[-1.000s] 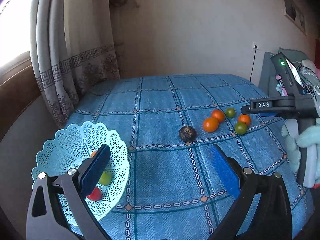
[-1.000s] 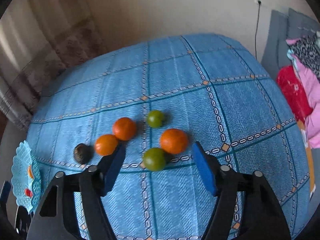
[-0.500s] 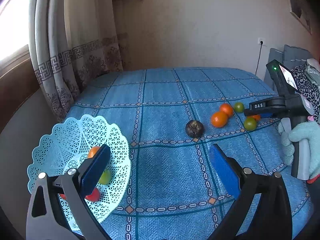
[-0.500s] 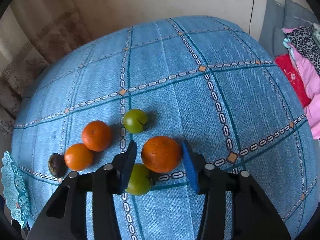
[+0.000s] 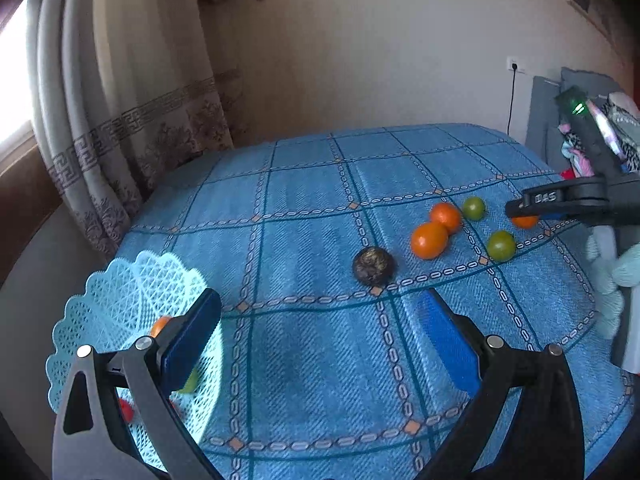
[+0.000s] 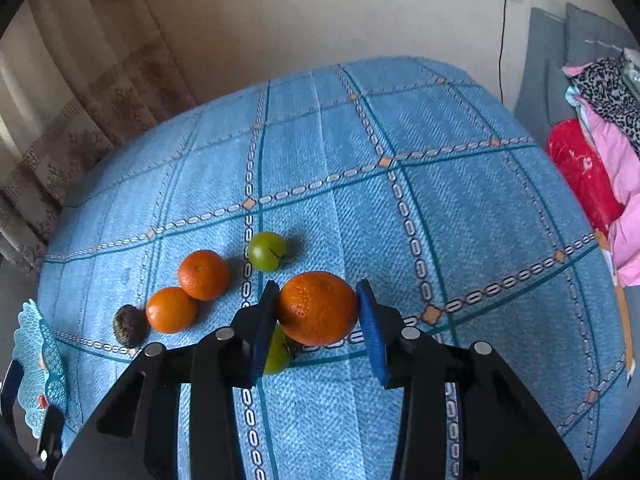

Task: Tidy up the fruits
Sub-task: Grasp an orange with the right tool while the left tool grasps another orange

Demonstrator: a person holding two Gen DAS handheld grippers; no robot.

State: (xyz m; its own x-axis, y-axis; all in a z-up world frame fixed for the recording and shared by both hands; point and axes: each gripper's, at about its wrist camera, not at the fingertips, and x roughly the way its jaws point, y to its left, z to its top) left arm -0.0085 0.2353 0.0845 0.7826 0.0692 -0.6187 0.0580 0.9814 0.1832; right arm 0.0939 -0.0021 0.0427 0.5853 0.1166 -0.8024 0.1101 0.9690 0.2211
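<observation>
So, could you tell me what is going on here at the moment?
A person with a handheld gripper in each hand is gathering fruit from a blue bedspread into a lacy basket. The right gripper has its jaws closed around the largest orange. The left gripper hangs open and empty beside the basket, which already holds some fruit. Two oranges, two green fruits and a dark fruit remain on the bedspread.
</observation>
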